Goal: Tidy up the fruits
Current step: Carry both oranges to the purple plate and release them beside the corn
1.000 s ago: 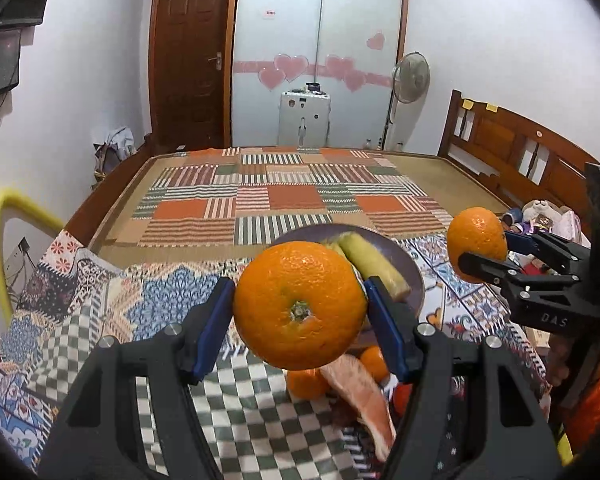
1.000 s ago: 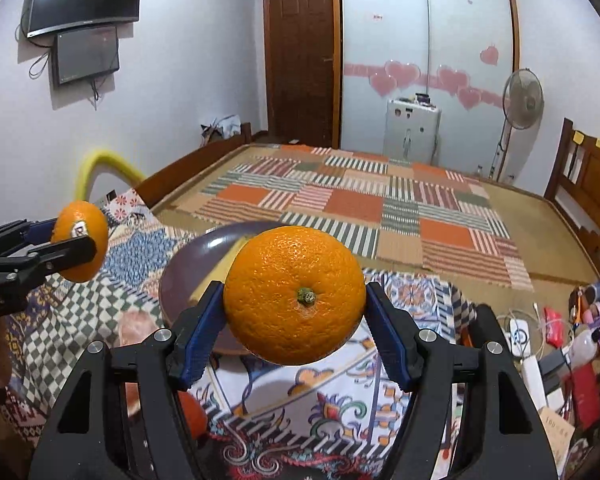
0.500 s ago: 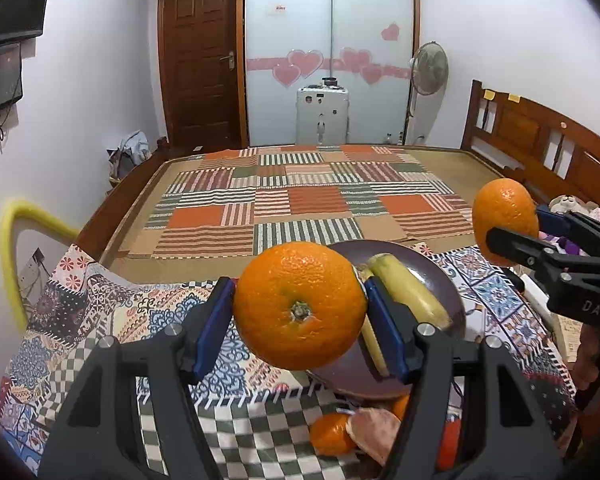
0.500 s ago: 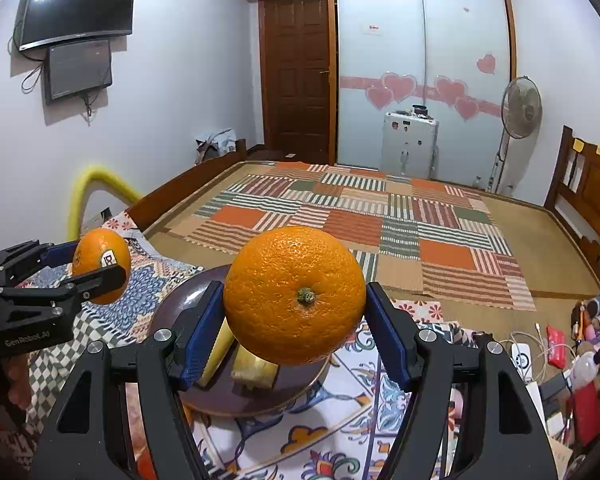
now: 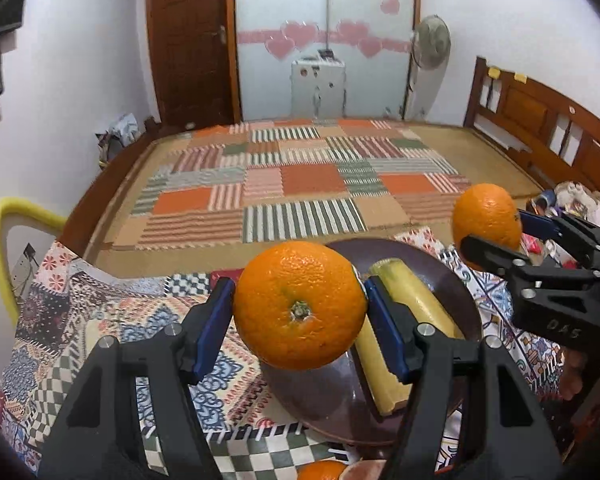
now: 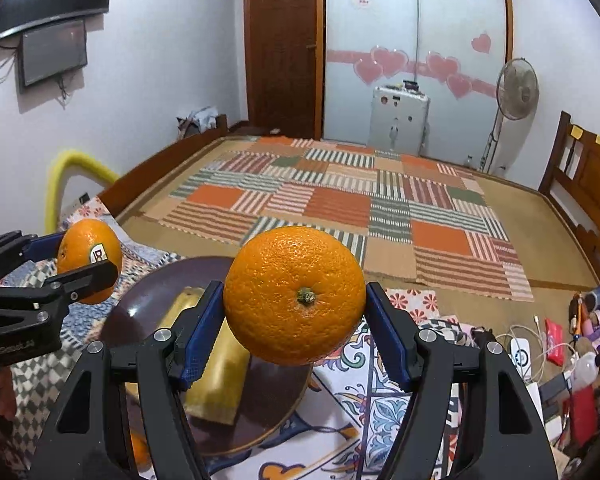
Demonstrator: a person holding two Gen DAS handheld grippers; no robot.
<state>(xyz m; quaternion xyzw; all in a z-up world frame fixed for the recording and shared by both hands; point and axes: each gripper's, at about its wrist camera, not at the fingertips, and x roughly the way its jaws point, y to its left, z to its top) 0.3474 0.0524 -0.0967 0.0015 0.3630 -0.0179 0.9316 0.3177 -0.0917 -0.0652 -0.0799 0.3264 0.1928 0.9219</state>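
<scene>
Behind everything is a bedroom with a brown door [image 5: 192, 40], a white wardrobe with pink hearts [image 5: 328, 36], a standing fan [image 6: 514, 100] and a screen on the wall [image 6: 54, 50]. Low down lies a big mat of striped and orange squares [image 5: 300, 188], and nearer to the cameras a patterned cloth [image 5: 100, 320] covers a table. On that cloth sits a dark round plate [image 5: 462, 292] with a long yellow banana [image 5: 416, 300] lying in it. The left gripper [image 5: 300, 312] squeezes a big orange [image 5: 300, 304] tight between its two blue pads, and the fruit hangs in the air just above the near left side of the plate, with its little stem end facing the camera. The right gripper [image 6: 296, 300] pinches a second orange [image 6: 296, 294] the same way, up in the air above the right edge of the plate. Seen from the right wrist, the left gripper's orange has a small sticker on it. Seen from the left wrist, at the very bottom edge, one more small orange [image 5: 320, 471] and a pale pink piece of fruit [image 5: 366, 471] peek out on the cloth near the plate. Some cables and small things [image 6: 560, 352] lie in a heap off to the right.
</scene>
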